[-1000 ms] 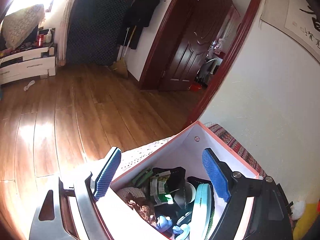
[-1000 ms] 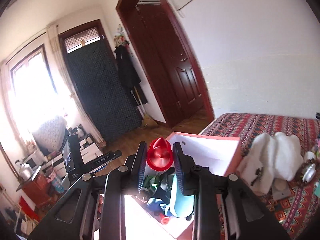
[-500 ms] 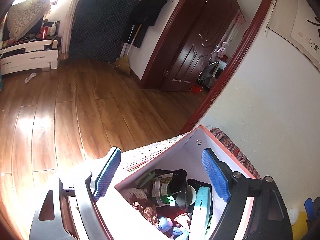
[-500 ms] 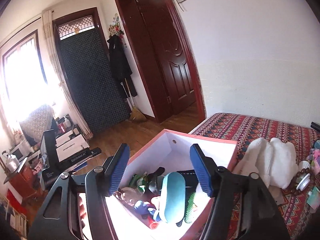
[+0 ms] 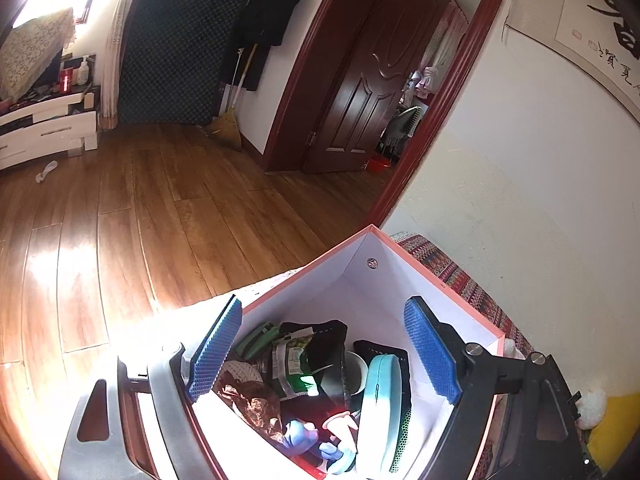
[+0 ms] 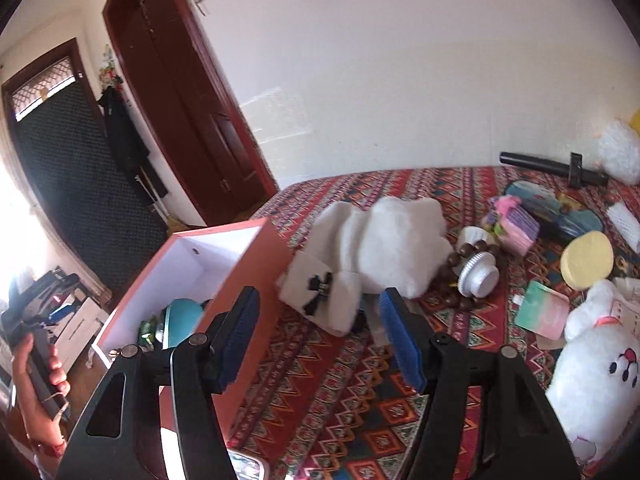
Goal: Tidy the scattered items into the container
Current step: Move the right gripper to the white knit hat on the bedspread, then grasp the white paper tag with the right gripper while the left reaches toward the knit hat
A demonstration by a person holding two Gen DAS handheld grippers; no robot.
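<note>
An orange box point(image 5: 360, 280) with white inside walls stands on the patterned bedspread point(image 6: 344, 380) and holds several items, among them a teal case point(image 5: 380, 400), a snack packet point(image 5: 294, 360) and a blue toy point(image 5: 304, 436). My left gripper point(image 5: 324, 306) hangs open above the box's near corner, nothing between its blue pads. In the right wrist view the box point(image 6: 248, 276) is at the left. My right gripper point(image 6: 319, 294) is open and empty, just right of the box, pointing at a white plush piece point(image 6: 384, 240) with a black bow.
Further right on the bed lie wooden beads point(image 6: 452, 264), a white lid point(image 6: 478, 276), a yellow disc point(image 6: 586, 254), a green-pink card point(image 6: 542, 314), a white plush toy point(image 6: 596, 364) and a black rod point(image 6: 552, 168). Wooden floor point(image 5: 160, 220) lies beyond the box. A person's hand point(image 6: 36, 392) shows at far left.
My right gripper opened and let a red toy go over the box, then swung right and down to the bed items. The left gripper shifted slightly over the box.
</note>
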